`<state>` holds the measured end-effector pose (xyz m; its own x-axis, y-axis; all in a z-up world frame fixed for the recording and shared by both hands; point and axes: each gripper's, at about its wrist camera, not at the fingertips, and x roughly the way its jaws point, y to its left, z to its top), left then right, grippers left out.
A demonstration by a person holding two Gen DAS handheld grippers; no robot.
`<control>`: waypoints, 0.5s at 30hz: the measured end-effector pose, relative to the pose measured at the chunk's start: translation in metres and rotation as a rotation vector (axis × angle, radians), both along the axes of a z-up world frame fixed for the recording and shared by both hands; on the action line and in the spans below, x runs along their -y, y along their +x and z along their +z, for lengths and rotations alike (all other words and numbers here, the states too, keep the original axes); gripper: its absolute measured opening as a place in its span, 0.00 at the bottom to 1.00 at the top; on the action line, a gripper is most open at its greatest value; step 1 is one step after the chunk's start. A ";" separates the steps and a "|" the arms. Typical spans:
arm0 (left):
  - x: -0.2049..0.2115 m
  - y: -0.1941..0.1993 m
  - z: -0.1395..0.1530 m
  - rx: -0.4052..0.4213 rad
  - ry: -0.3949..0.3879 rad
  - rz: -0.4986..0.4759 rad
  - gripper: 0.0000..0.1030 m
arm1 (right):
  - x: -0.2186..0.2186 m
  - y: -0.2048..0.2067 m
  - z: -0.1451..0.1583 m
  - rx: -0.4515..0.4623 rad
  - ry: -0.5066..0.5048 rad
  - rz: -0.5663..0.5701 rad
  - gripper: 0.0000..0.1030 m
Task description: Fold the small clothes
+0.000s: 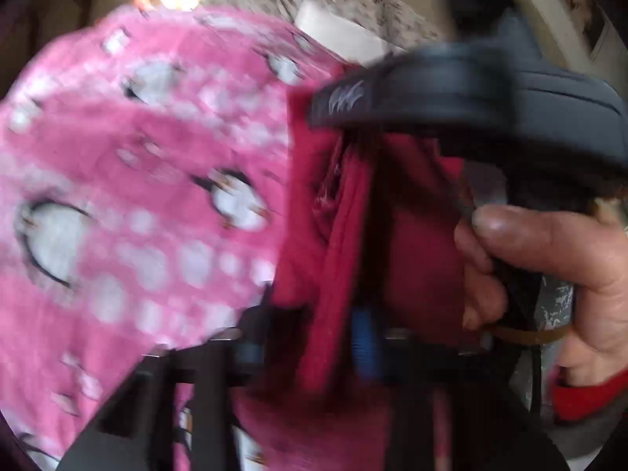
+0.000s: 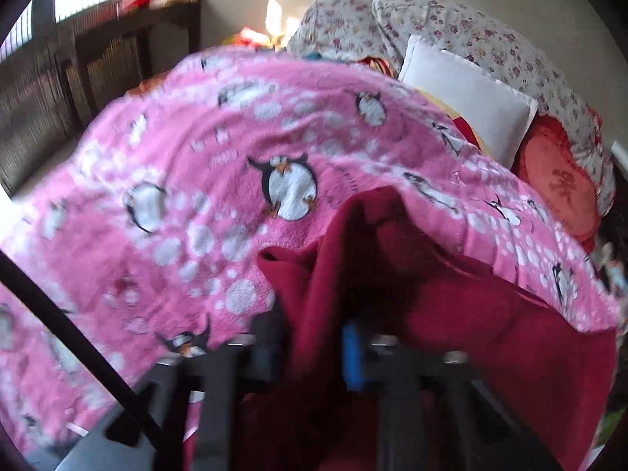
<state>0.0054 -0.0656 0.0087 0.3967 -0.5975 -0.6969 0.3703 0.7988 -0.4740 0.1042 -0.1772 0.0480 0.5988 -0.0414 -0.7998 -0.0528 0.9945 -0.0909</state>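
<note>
Both the left gripper (image 1: 337, 337) and right gripper (image 2: 314, 345) grasp the red garment (image 2: 392, 274) lifted above the penguin blanket (image 2: 196, 180), apparently mid-fold; next, lay it flat.

The fingertips of the left gripper (image 1: 333, 314) are buried under the bunched dark red fleece garment (image 1: 345, 235). The right gripper (image 2: 325, 337) is likewise smothered in it; whether its jaws are closed cannot be told.
</note>
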 end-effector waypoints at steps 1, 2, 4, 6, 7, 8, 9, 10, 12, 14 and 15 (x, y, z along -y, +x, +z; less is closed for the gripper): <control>0.001 -0.003 0.005 0.011 0.009 0.005 0.24 | 0.011 -0.010 0.011 0.019 0.057 0.002 0.13; 0.004 -0.008 0.011 0.031 0.010 -0.006 0.22 | 0.018 -0.018 0.020 0.041 0.095 0.007 0.13; 0.012 -0.021 0.029 0.078 -0.002 -0.034 0.21 | 0.033 -0.038 0.040 0.086 0.147 0.014 0.13; 0.029 -0.038 0.052 0.134 -0.010 -0.081 0.21 | 0.055 -0.062 0.064 0.136 0.193 0.009 0.13; 0.037 -0.045 0.059 0.152 -0.012 -0.099 0.21 | 0.064 -0.070 0.072 0.152 0.202 0.006 0.13; 0.051 -0.056 0.072 0.177 -0.017 -0.136 0.21 | 0.078 -0.083 0.082 0.172 0.214 -0.001 0.12; 0.061 -0.064 0.080 0.194 -0.022 -0.170 0.21 | 0.089 -0.092 0.090 0.184 0.222 -0.010 0.12; 0.071 -0.070 0.086 0.205 -0.025 -0.195 0.21 | 0.103 -0.103 0.098 0.199 0.224 -0.023 0.12; 0.098 -0.084 0.099 0.230 -0.029 -0.264 0.21 | 0.131 -0.120 0.110 0.223 0.200 -0.056 0.12; 0.132 -0.097 0.106 0.237 -0.032 -0.337 0.21 | 0.160 -0.136 0.115 0.233 0.185 -0.097 0.12; 0.146 -0.104 0.104 0.234 -0.031 -0.365 0.21 | 0.180 -0.144 0.113 0.234 0.167 -0.128 0.12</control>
